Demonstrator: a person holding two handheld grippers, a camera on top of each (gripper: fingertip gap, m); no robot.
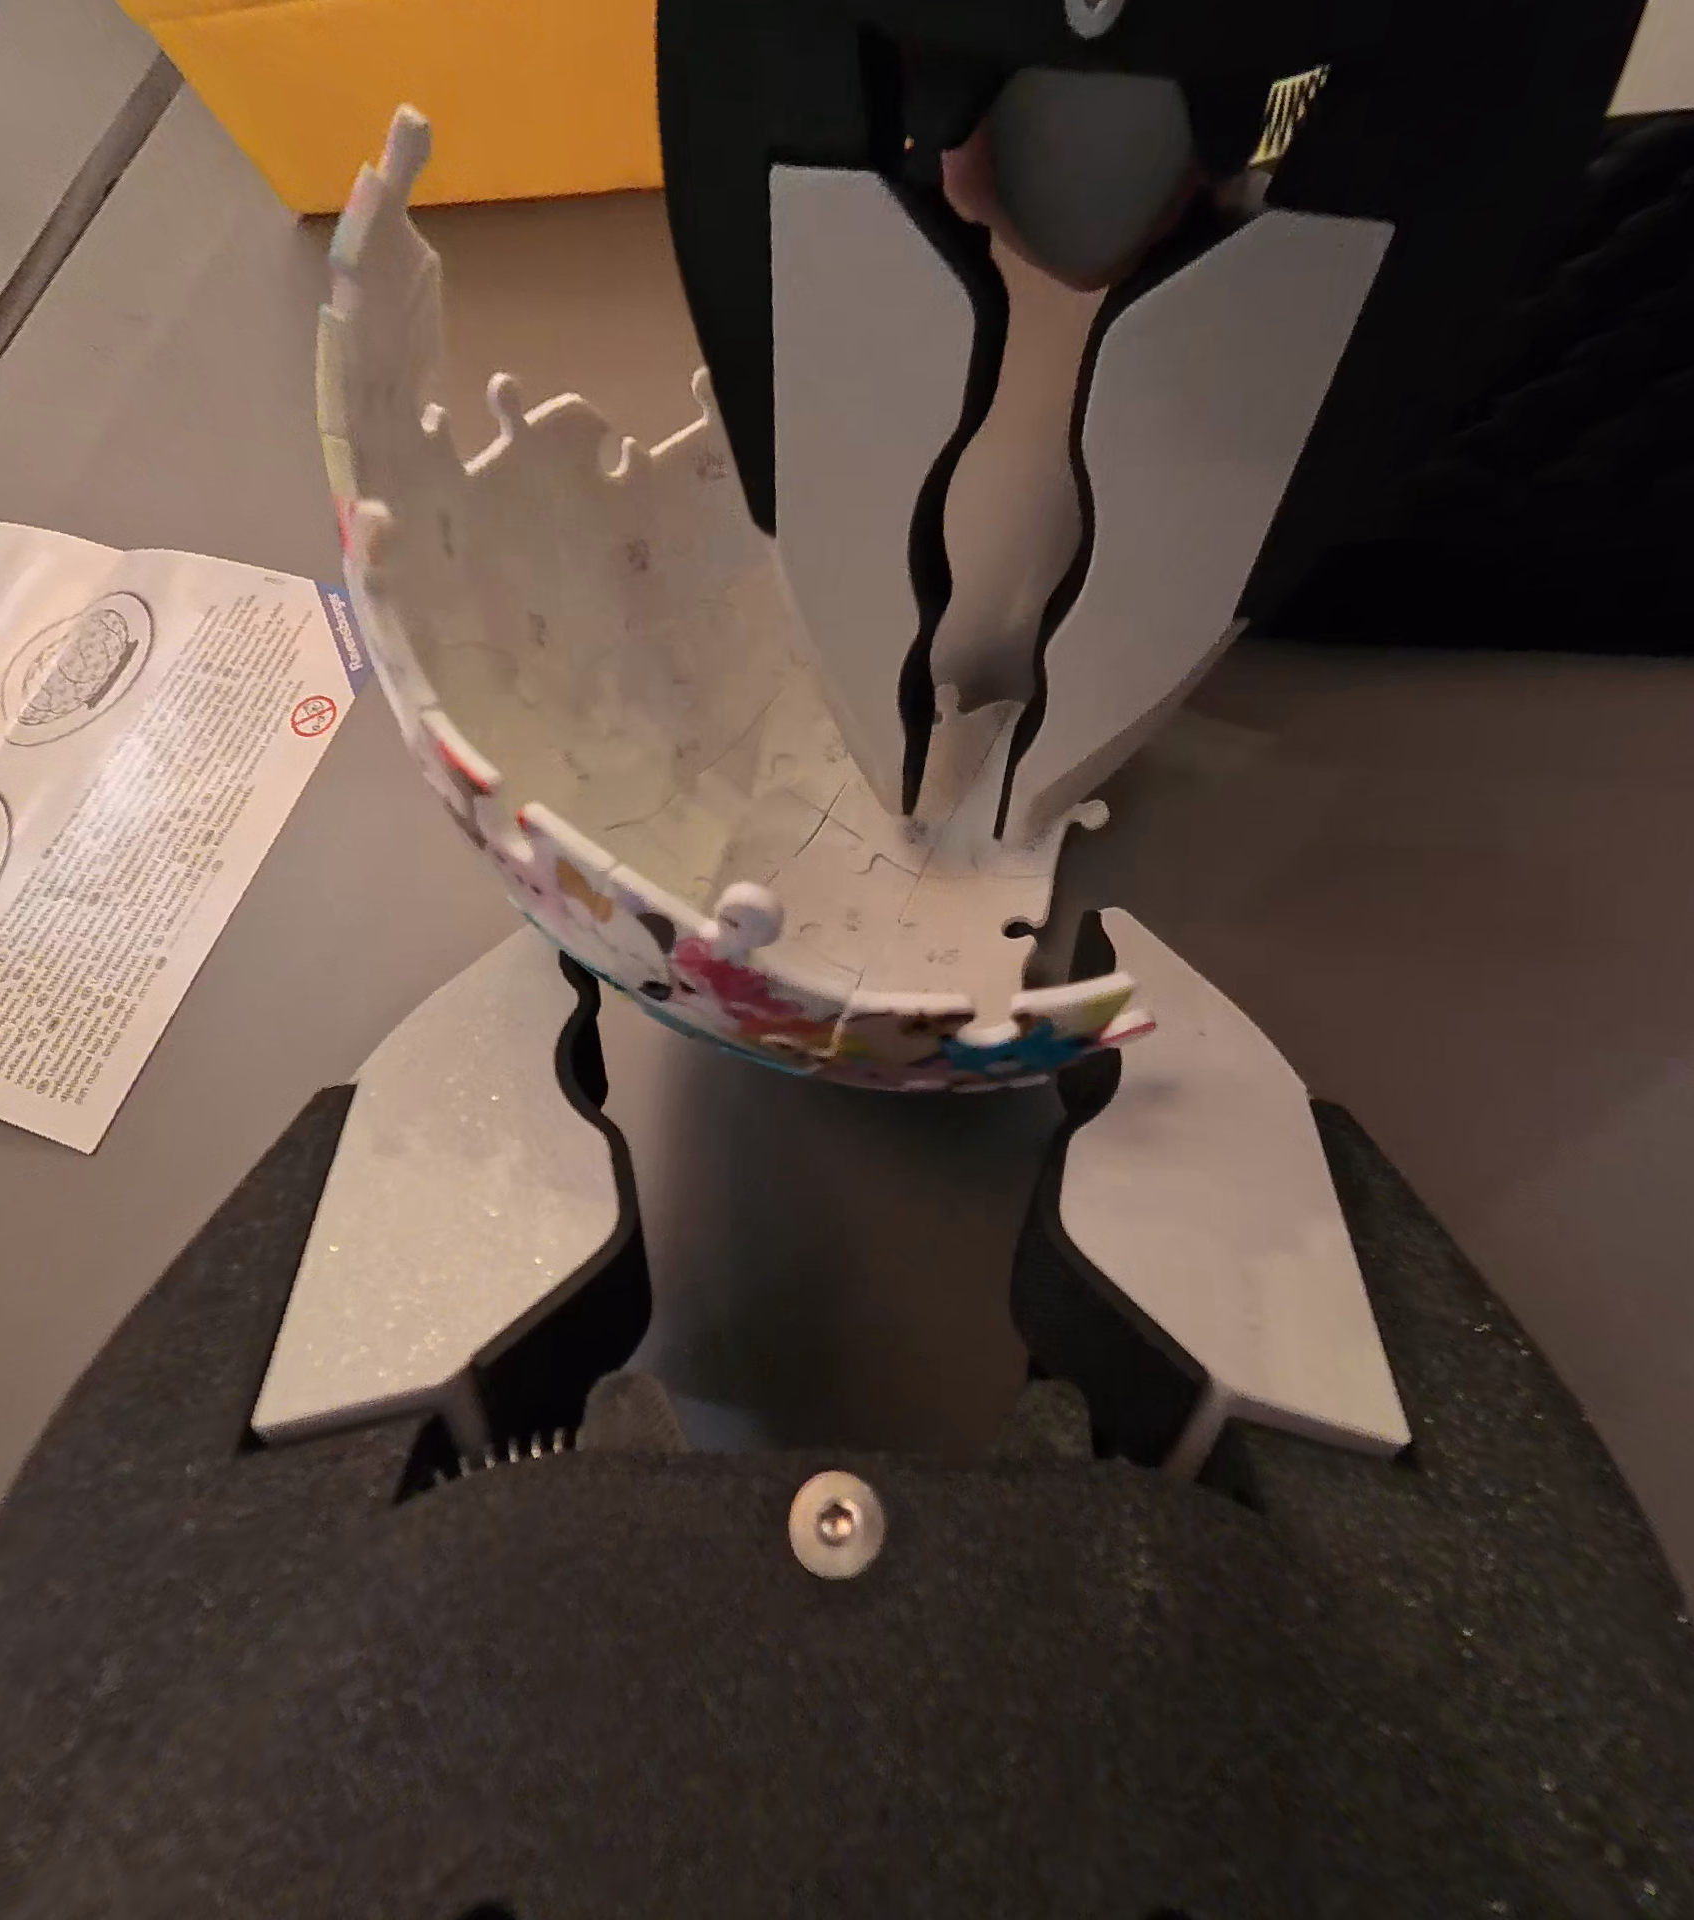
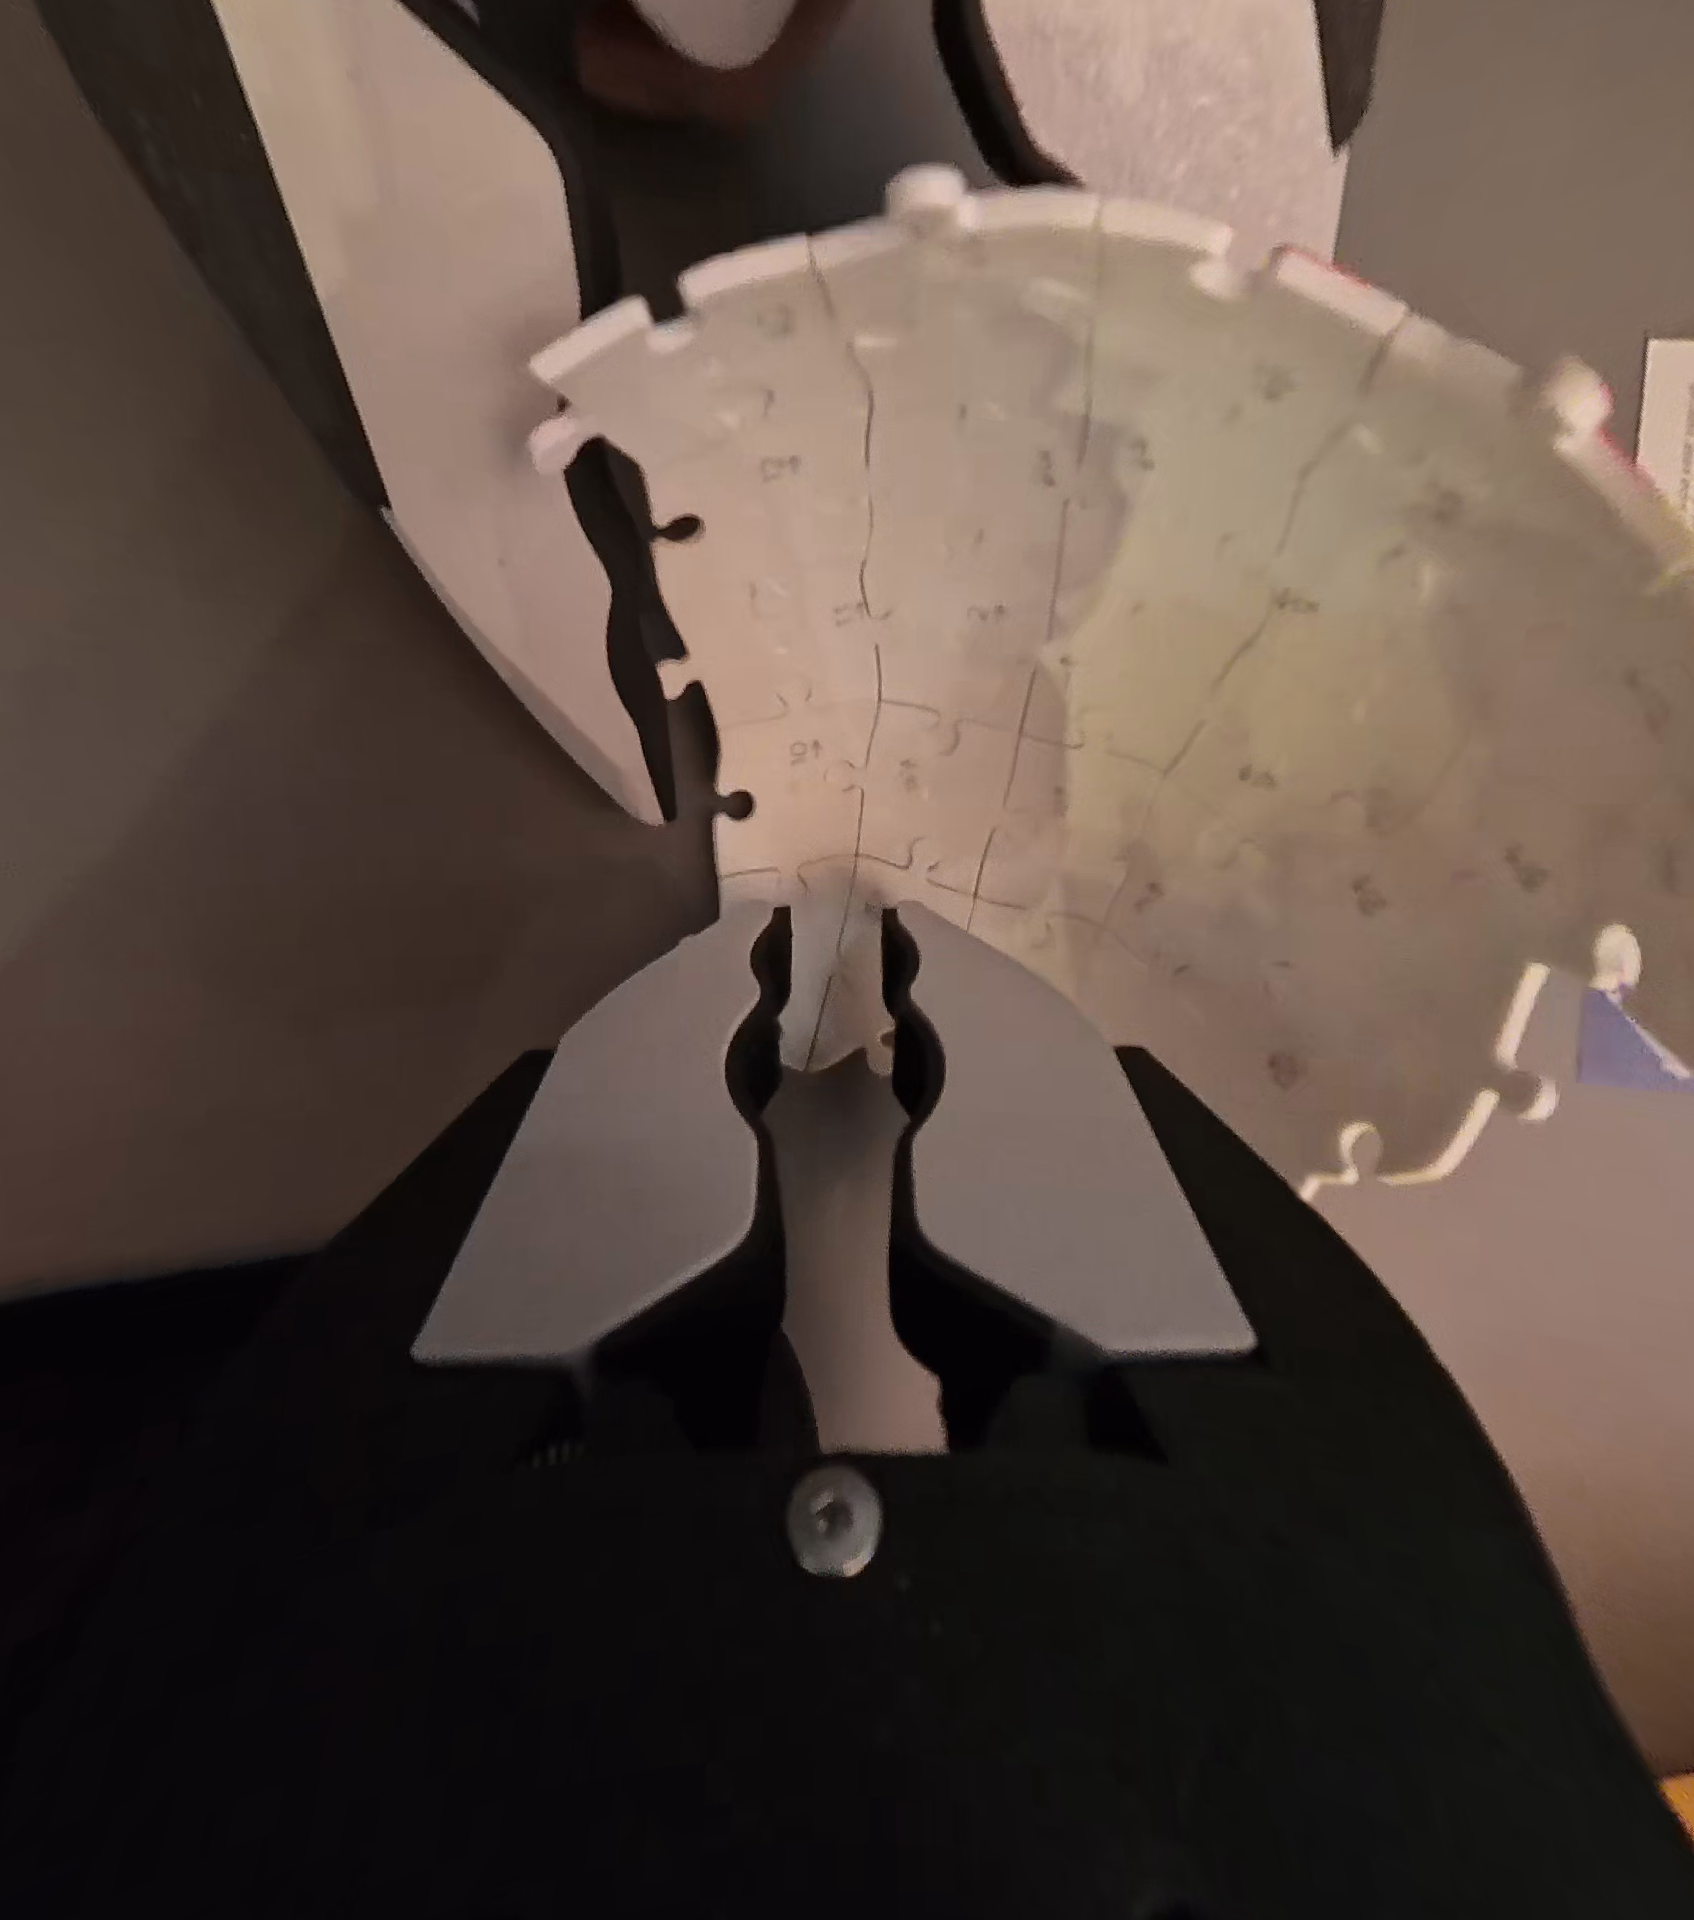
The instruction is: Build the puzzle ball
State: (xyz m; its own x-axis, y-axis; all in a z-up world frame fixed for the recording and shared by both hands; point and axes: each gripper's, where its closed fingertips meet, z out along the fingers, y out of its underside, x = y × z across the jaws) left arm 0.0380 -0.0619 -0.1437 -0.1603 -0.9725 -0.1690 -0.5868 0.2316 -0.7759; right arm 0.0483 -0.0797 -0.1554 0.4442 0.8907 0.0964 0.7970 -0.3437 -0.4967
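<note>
We hold a half-built puzzle ball (image 1: pixel 614 665) above the grey table (image 1: pixel 1445 935). Our left hand-held gripper (image 1: pixel 853 997) cradles its rim, fingers spread; our right hand-held gripper (image 2: pixel 832 987) pinches a loose piece (image 2: pixel 838 997).

A plain indoor desk or worktable, whether home or office cannot be told: a bare grey tabletop (image 1: pixel 1445 935), a folded printed instruction leaflet (image 1: pixel 95 790) lying on it, and beyond the leaflet a yellow box (image 1: pixel 469 94) at the table's far edge
</note>
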